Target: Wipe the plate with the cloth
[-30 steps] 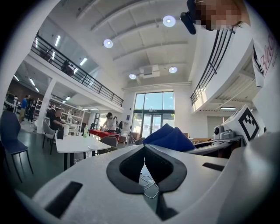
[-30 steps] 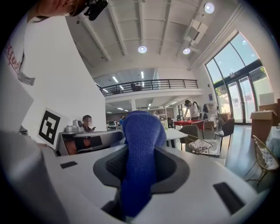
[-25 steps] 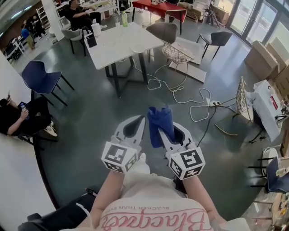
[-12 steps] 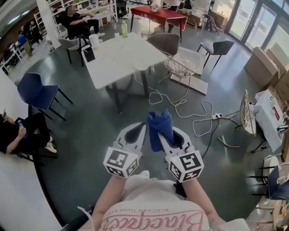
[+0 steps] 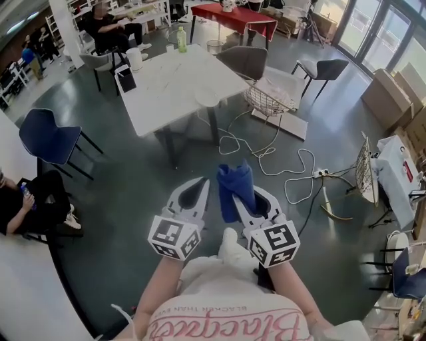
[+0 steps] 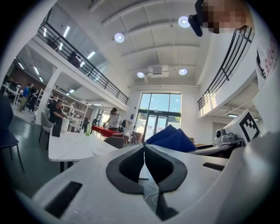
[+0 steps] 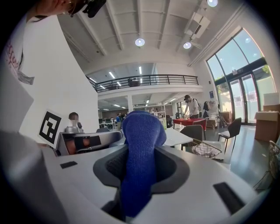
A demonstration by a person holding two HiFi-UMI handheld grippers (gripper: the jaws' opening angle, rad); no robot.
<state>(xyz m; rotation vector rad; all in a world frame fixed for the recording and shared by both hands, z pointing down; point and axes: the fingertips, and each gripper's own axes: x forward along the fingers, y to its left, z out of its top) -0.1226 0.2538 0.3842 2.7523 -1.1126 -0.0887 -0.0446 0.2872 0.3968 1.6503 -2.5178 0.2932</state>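
We look down on a wide hall with a grey floor (image 5: 126, 180). Ahead of us stands a long white table (image 5: 173, 80), and behind it a red table (image 5: 233, 13). A blue chair (image 5: 45, 136) stands to the left of the white table and a grey chair (image 5: 243, 60) at its far right corner, with a wire basket chair (image 5: 269, 98) just beside that. White cables (image 5: 266, 150) loop over the floor between the table and us. A seated person (image 5: 26, 200) is at the left edge.

Both grippers are held out level in front of us, side by side and well short of the table. The left gripper (image 5: 200, 188) has its jaws pressed together, tip to tip, with nothing between them. The right gripper (image 5: 247, 200) is clamped on the blue cloth (image 5: 234, 185). The cloth is pinched between the pads, its folded top standing up past the fingertips and its tail hanging down behind them.

A pale round thing (image 5: 208, 98) lies at the near edge of the white table. It may be the plate, though it is too small for us to be sure. It is well apart from the cloth. A green bottle (image 5: 182, 40) stands at the table's far end.
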